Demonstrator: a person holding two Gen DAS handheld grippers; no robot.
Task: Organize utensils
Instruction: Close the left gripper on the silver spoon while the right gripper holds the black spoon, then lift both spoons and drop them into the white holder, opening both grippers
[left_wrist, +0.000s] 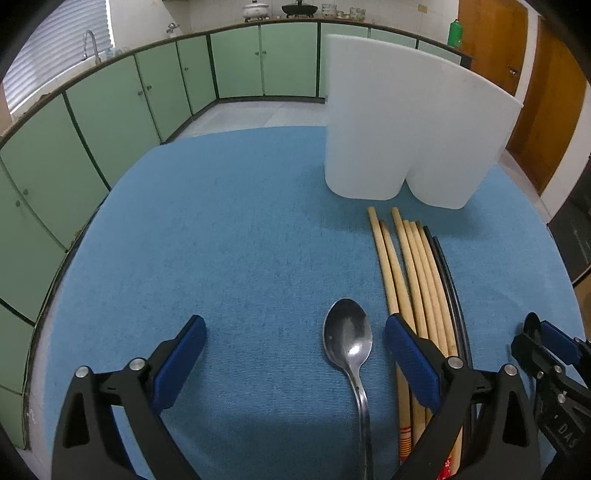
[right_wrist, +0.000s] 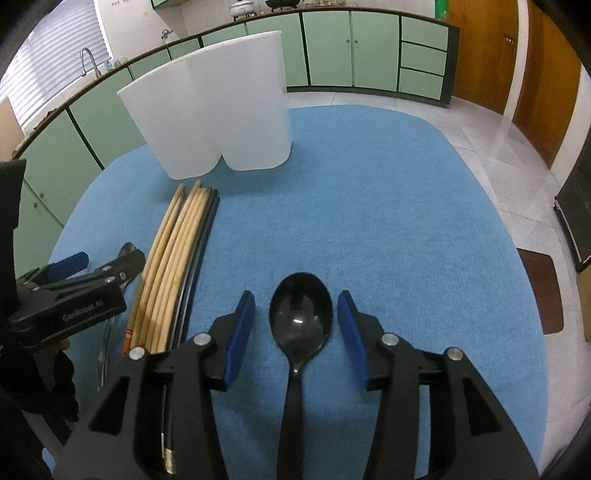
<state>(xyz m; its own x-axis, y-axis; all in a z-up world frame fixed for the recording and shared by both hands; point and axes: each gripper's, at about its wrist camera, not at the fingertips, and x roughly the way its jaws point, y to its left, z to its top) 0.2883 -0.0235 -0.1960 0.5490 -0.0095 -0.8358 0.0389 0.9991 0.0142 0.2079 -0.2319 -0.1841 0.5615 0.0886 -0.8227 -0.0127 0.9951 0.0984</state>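
- A blue cloth-covered table (left_wrist: 221, 240) holds everything, with a run of green kitchen cabinets (left_wrist: 236, 62) behind it along the far wall.
- A white plastic two-compartment utensil holder (left_wrist: 413, 125) stands upright toward the far side of the table.
- A bundle of wooden and black chopsticks (left_wrist: 413, 280) lies flat just in front of the holder, tips pointing toward it.
- A shiny metal spoon (left_wrist: 349, 343) lies just left of the chopsticks, bowl toward the holder, between the spread fingers of the left gripper (left_wrist: 295, 336).
- A black plastic spoon (right_wrist: 300, 317) lies to the right of the chopsticks, apart from them, between the spread fingers of the right gripper (right_wrist: 295, 314).
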